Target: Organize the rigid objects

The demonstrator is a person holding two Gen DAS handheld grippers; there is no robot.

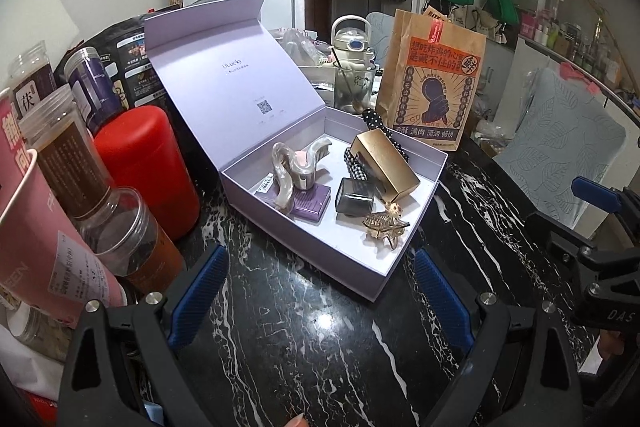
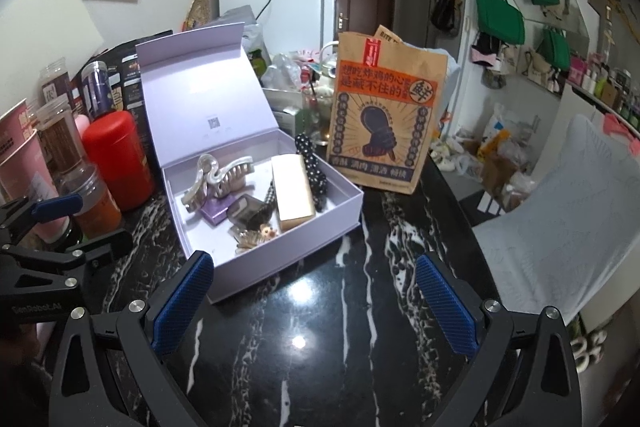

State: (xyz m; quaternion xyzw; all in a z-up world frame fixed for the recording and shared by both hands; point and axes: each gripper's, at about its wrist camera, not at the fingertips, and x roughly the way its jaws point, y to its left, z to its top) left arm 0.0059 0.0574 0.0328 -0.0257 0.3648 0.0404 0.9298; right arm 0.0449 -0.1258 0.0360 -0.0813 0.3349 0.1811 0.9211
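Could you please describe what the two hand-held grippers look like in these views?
Both match: the left hand-held gripper and the right hand-held gripper have black angular frames, silver round bolts at the joints, and ribbed blue pads on the fingers. White lettering marks the black bodies, partly readable as "DAS" in the left view. No cables or sleeves are visible.

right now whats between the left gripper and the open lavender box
Only bare black marble tabletop lies between the left gripper and the lavender box, seen in the left wrist view.
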